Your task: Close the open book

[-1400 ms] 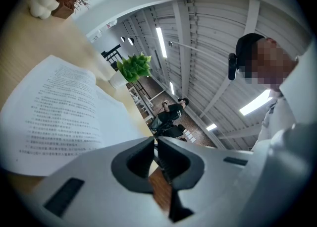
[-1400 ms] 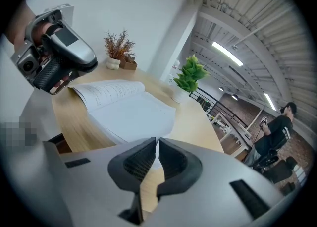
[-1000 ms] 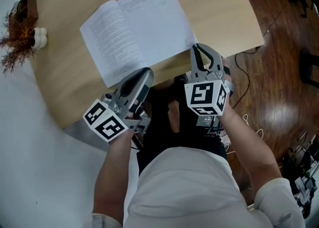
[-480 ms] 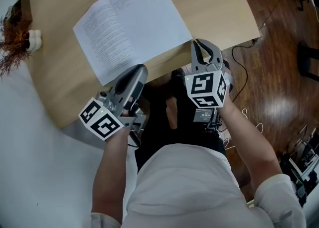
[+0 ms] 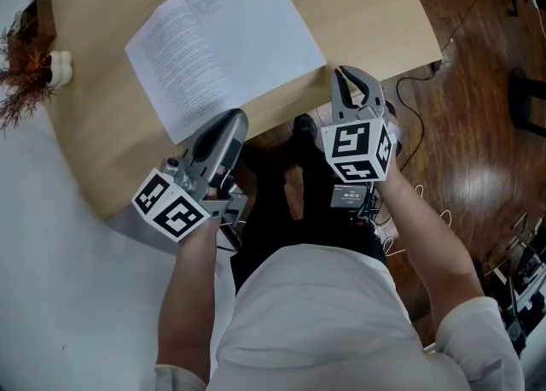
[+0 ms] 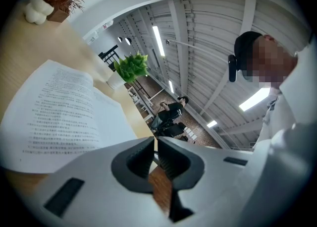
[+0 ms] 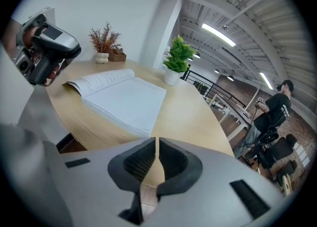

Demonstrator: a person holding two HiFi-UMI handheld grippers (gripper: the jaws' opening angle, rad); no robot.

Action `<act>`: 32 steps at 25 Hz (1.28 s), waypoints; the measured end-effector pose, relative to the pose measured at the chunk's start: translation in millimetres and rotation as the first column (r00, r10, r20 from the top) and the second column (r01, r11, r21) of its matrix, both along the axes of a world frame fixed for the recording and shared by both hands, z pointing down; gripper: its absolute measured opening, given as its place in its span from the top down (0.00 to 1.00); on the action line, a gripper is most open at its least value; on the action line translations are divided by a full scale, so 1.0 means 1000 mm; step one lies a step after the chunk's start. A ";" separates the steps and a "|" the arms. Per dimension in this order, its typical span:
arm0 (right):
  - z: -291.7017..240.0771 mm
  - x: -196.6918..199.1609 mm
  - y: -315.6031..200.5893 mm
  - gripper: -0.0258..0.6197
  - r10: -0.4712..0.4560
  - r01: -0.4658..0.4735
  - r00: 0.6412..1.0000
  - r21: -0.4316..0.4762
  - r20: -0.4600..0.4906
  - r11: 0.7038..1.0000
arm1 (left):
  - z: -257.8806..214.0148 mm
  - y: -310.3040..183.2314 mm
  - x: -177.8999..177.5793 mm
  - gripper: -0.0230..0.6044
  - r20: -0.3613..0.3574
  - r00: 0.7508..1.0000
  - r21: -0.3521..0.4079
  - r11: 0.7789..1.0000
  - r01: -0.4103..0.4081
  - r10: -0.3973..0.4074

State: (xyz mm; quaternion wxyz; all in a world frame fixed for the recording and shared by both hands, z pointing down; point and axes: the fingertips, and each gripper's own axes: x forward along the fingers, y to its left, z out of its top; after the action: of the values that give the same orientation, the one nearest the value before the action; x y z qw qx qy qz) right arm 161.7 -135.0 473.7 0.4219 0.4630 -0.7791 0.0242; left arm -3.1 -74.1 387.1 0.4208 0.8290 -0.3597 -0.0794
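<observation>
Hovering just short of the untouched book (image 5: 223, 37), left gripper (image 5: 230, 118) and right gripper (image 5: 351, 72) hold jaws together, empty; the next move likely calls for folding one half over.

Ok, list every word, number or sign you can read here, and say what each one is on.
No text here can be read.
The open book: dense printed lines on both pages, too small and blurred to read in any view.
The marker cubes on the left gripper and right gripper: black-and-white square patterns only, no letters.
The label below the right gripper's cube: too small to read.
</observation>
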 end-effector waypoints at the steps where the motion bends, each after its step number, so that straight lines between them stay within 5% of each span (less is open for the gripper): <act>1: -0.001 0.001 0.000 0.96 0.003 -0.003 1.000 0.000 0.004 1.000 | -0.001 0.001 0.000 0.97 0.002 1.000 0.005 1.000 0.000 0.000; 32: -0.117 -0.048 0.029 0.96 -0.150 0.145 0.972 0.038 0.182 0.989 | -0.088 0.038 -0.033 0.97 0.101 0.995 0.147 0.989 0.010 -0.025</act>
State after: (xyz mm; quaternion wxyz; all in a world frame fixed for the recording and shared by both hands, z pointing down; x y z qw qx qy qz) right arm 114.1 -105.5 356.4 0.3429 0.4048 -0.8473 0.0258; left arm -36.5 -36.4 299.2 0.3388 0.8575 -0.3814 -0.0665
